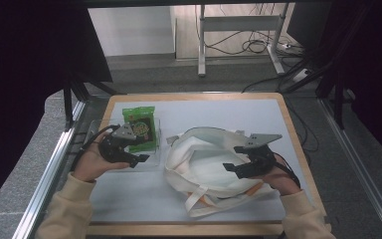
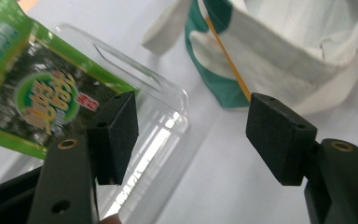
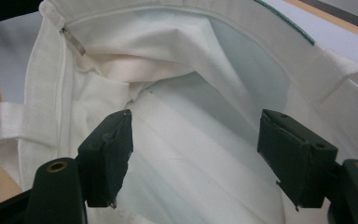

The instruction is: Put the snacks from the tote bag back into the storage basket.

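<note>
Cream sleeves come up from the bottom edge of the high view, each hand carrying a black two-jaw tool. At lower left of centre the left gripper [image 1: 138, 159] hangs over the near end of a clear plastic tray [image 1: 155, 158], its jaws spread wide with nothing between them; in the left gripper view the same jaws stand well apart above the tray's rim. At right of centre the right gripper [image 1: 231, 168] hovers over the mouth of a white canvas tote bag [image 1: 199, 172], jaws likewise spread and empty, and the right gripper view looks straight down into the bag's pale lining.

The flat green foil snack packet [image 1: 140, 128] lies in the tray at centre left of the high view, just beside the bag. Its long axis runs away from the person, toward the top of the frame, with the near short end closest to the left gripper.

I'd judge the packet light, thin and crinkly, with slick foil and probably brittle contents, so a hard squeeze seems unwise. The near short edge or a sealed seam looks the best place to pinch. The bag is soft and slumps, so its mouth may need holding open.
</note>
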Available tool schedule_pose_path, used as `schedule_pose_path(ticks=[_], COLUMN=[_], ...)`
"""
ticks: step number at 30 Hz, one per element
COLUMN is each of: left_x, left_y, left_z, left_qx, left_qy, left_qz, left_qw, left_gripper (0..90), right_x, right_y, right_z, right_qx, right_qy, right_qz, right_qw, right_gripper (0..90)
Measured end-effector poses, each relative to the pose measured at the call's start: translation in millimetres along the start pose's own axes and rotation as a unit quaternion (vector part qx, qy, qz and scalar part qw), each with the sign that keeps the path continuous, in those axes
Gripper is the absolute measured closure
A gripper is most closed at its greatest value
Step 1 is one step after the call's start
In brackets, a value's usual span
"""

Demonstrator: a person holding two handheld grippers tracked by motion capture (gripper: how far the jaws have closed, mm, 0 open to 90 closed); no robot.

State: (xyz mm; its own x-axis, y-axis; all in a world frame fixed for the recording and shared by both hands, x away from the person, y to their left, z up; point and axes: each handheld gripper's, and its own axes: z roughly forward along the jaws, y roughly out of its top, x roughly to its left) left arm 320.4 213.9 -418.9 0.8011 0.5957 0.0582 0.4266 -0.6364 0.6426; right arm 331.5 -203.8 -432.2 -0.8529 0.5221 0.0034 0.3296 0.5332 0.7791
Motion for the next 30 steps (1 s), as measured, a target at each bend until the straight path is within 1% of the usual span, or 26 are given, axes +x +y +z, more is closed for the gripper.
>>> schedule_pose_path(ticks=[7, 10, 12, 13, 15, 17, 19, 25, 30], left_x=[-10.4, -15.4, -17.9, -18.5, -18.4, -17.8, -18.5, -19.1, -18.9], left_y=[-16.4, -21.9, -25.7, -26.9, -27.8, -28.1, -28.5, -29.9, -29.7], left_z=[4.0, 6.8, 9.4, 12.3, 16.1, 18.0, 19.1, 19.7, 19.3], left_qx=[-0.011, -0.015, -0.020, -0.018, -0.011, -0.015, -0.013, -0.016, -0.017], left_qy=[-0.008, -0.015, -0.024, -0.028, -0.023, -0.029, -0.027, -0.025, -0.026], left_qz=[-0.016, -0.019, -0.023, -0.025, -0.029, -0.037, -0.037, -0.045, -0.041], left_qw=[0.9998, 0.9996, 0.9993, 0.9991, 0.9992, 0.9988, 0.9989, 0.9985, 0.9987], left_gripper=[34.2, 34.0, 33.7, 33.9, 33.3, 33.5, 33.4, 33.1, 32.8], right_x=[1.2, 2.2, 2.2, 2.1, 1.8, 2.5, 3.4, 3.7, 4.1], right_y=[-0.1, -0.2, -0.4, -0.5, -0.6, -0.7, -0.5, -0.9, -1.0], right_z=[1.2, 2.0, 2.4, 2.5, 3.2, 4.4, 4.7, 4.1, 5.2], right_qx=[0.001, 0.003, 0.003, 0.003, 0.004, 0.005, 0.006, 0.005, 0.007], right_qy=[0.001, 0.001, 0.001, 0.000, -0.001, -0.001, 0.000, -0.001, -0.002], right_qz=[0.000, -0.001, 0.000, 0.001, 0.002, 0.000, -0.001, -0.001, -0.003], right_qw=[1.0000, 1.0000, 1.0000, 1.0000, 1.0000, 1.0000, 1.0000, 1.0000, 1.0000], right_gripper=[26.2, 26.1, 26.1, 26.1, 26.1, 26.1, 26.1, 26.1, 26.0])
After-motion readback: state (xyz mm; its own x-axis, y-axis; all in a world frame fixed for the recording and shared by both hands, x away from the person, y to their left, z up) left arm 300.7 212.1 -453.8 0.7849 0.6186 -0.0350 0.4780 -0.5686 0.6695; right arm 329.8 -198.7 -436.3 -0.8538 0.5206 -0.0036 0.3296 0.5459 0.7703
